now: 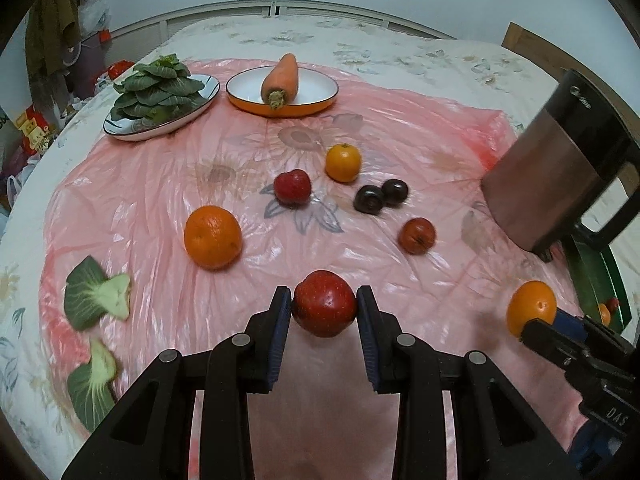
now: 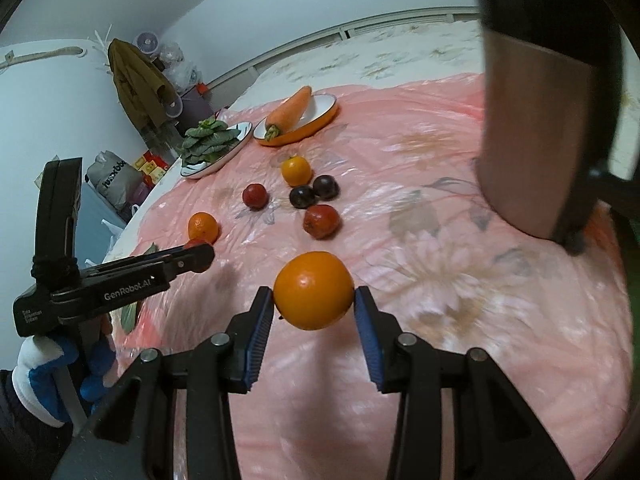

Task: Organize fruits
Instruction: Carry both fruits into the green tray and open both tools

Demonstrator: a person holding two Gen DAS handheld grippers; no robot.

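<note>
Left claw [image 1: 324, 312]: nearest the lens; blue pads pressed on both sides of a red apple [image 1: 325, 303], held clear of the sheet.
Right claw [image 2: 314, 300]: clamped on an orange [image 2: 313, 290], lifted off the sheet; in the left view it sits at the right edge, well apart from the apple.
Bed [image 1: 400, 52]: floral cover, pink plastic sheet [image 1: 160, 168] spread over the middle.
Metal jug [image 1: 560, 176]: tilted, dark handle, right side of the sheet.
Greens plate [image 1: 160, 98]: far left, piled with leafy greens.
Orange-rimmed dish [image 1: 282, 92]: far centre, just beside the greens plate, one carrot [image 1: 281, 79] lying in it.
Loose leaves [image 1: 98, 294]: two cut pieces, near left edge of the sheet.
Big orange [image 1: 213, 237]: left of centre, on the sheet.
Small orange [image 1: 343, 162]: mid-sheet, beyond the plums.
Red fruits: one [image 1: 293, 186] at centre, one [image 1: 417, 235] to the right.
Dark plums [image 1: 381, 196]: pair, touching, between the small orange and the right-hand red fruit.
</note>
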